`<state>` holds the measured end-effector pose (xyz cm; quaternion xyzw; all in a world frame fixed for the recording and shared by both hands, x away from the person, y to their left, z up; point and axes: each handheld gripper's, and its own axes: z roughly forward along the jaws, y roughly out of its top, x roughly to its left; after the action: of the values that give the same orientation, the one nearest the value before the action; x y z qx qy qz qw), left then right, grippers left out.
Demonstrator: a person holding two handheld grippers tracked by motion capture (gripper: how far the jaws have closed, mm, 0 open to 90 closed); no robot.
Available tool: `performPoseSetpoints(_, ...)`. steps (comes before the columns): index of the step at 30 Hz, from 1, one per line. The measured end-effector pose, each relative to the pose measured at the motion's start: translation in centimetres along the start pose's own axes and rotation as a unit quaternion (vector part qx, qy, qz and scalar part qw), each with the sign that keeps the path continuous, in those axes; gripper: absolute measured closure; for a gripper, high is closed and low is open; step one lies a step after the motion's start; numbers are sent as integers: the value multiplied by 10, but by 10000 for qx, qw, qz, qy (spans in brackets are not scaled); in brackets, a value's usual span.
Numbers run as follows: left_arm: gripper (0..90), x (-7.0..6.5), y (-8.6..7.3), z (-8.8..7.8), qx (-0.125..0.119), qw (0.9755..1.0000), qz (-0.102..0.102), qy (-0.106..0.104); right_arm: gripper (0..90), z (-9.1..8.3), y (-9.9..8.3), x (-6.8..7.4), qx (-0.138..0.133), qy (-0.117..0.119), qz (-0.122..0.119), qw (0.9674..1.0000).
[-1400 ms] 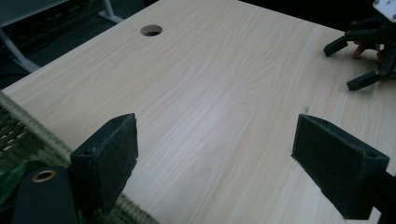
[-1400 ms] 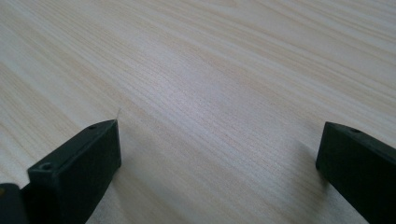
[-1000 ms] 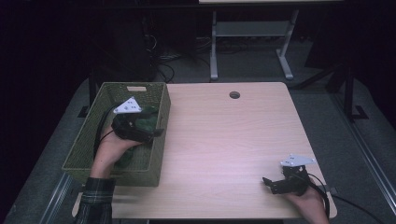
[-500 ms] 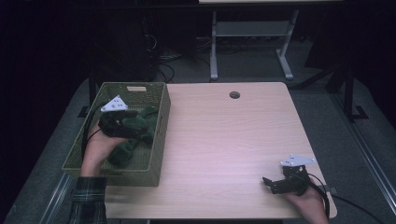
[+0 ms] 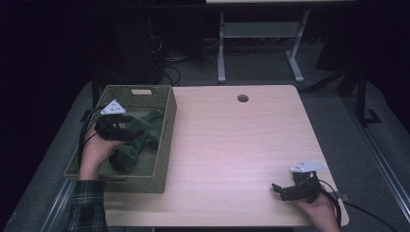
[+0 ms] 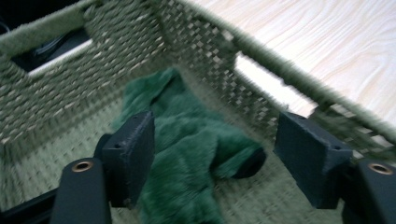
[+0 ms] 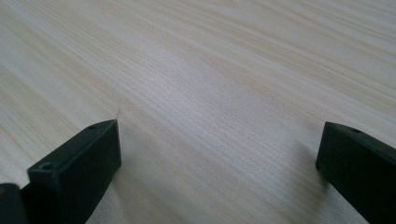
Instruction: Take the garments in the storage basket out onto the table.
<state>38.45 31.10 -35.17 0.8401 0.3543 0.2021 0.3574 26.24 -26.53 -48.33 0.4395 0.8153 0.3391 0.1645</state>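
high view looks down from above the table [image 5: 232, 145]; left gripper view sits close inside the basket [image 6: 70, 79], shared with it.

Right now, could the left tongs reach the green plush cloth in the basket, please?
Probably yes: the left tongs are inside the basket, their jaws, just closing, astride the green plush cloth with nothing between.

I see a pale wooden worktop [image 5: 232, 145] with a round cable hole [image 5: 242, 98] near its far edge. Beyond it a grey metal stand [image 5: 258, 46] and loose cables [image 5: 179, 72] sit on dark carpet [image 5: 333, 104].
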Motion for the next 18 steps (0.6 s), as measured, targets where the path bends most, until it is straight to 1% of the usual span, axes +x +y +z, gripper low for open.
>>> performPoseSetpoints(2,298,5,-3,2,61,10000,-54,46,0,0,0,0,-4,0,-6,10000)
performPoseSetpoints(4,308,9,-6,5,154,9998,-51,107,0,0,0,0,-1,1,4,10000)
performPoseSetpoints(7,321,12,-11,9,241,9996,-70,118,0,0,0,0,-4,-1,-3,10000)
performPoseSetpoints(11,325,15,-16,14,306,9993,-129,142,0,0,0,0,-5,0,0,10000)
performPoseSetpoints(15,324,17,-22,21,575,9980,-73,236,0,0,0,0,-4,-1,-6,10000)
performPoseSetpoints(18,324,18,-25,26,659,9975,-86,223,0,0,0,0,-1,-1,0,10000)
